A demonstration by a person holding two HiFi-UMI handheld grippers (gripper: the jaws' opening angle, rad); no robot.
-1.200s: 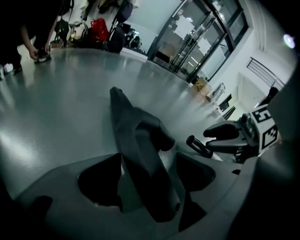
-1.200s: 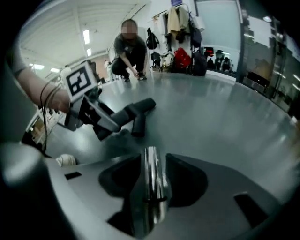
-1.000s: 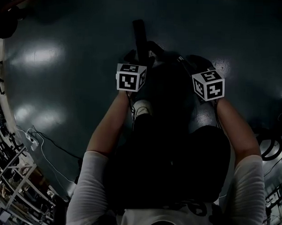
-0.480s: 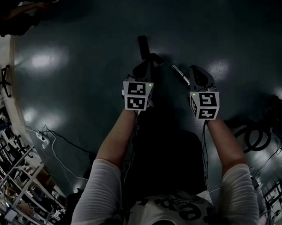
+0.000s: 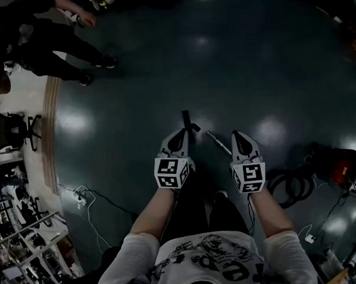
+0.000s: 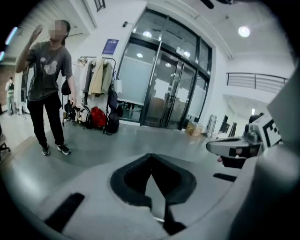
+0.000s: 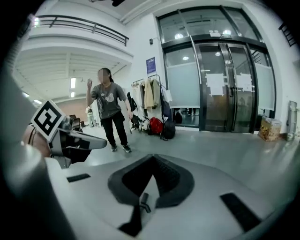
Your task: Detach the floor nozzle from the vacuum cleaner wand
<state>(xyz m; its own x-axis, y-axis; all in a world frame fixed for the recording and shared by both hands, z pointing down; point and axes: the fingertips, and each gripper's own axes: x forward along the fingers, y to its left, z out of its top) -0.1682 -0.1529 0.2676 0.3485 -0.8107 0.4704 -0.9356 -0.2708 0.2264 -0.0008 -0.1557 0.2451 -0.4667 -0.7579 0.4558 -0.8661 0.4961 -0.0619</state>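
Observation:
The black floor nozzle (image 5: 187, 121) lies on the dark floor just ahead of my left gripper (image 5: 179, 134). A short silver wand (image 5: 219, 141) lies apart from it, between the two grippers. My right gripper (image 5: 239, 136) is held level with the left, well above the floor. Both grippers are shut and hold nothing. In the left gripper view the jaws meet at a point (image 6: 151, 161). The right gripper view shows the same (image 7: 153, 161), with a small dark piece on the floor below the tips (image 7: 140, 206).
A red vacuum body (image 5: 339, 166) and its coiled hose (image 5: 292, 186) sit at the right. Cables (image 5: 86, 194) and shelving run along the left. A person (image 6: 46, 79) stands near a coat rack (image 6: 96, 77) and bags (image 6: 97, 117) by glass doors (image 7: 220, 89).
Both grippers have risen far from the floor as the holder stood up. The nozzle and wand stay on the floor and now look much smaller.

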